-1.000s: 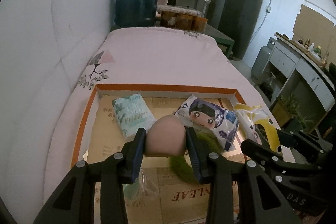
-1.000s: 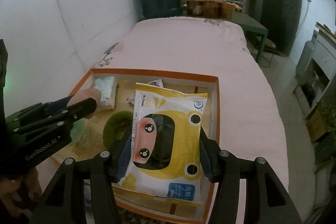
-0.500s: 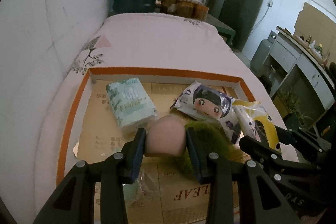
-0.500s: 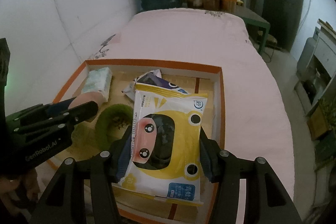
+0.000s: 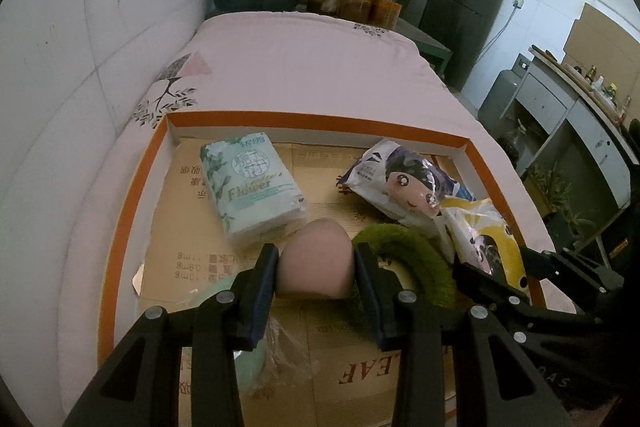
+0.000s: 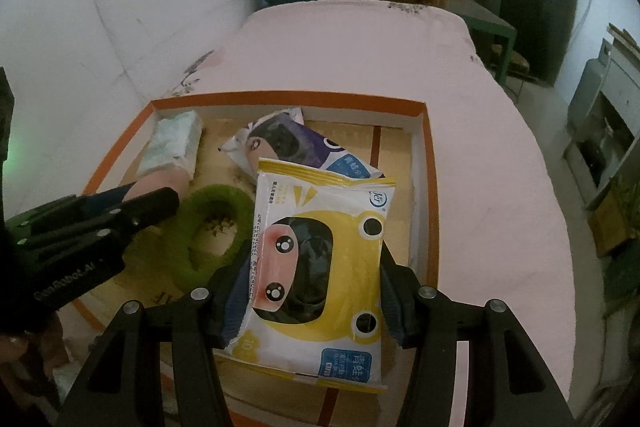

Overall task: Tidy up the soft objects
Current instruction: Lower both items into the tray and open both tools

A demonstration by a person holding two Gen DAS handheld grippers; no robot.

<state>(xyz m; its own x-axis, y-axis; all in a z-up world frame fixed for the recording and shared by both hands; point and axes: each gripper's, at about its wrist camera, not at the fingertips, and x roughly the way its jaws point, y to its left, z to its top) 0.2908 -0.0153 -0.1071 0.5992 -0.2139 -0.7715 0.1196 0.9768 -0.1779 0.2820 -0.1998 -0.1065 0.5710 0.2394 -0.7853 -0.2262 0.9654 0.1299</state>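
Over the orange-rimmed cardboard tray, the left tongs pinch a soft pink rounded sponge; the right tongs clamp a yellow frog-print wipes packet. Both seem mid-placement. Next, each should probably lower onto bare cardboard, clear of the fuzzy green ring, and release.

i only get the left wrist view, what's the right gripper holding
Observer: The right gripper is shut on a yellow wipes pack with a frog face, held above the orange-rimmed box.
Operator: is the green thing a solid pad
Observer: No, the green ring is a closed loop with a hole showing the box floor.
Operator: anything of the person visible
Observer: Yes, a hand shows at the lower left edge, behind the left gripper.
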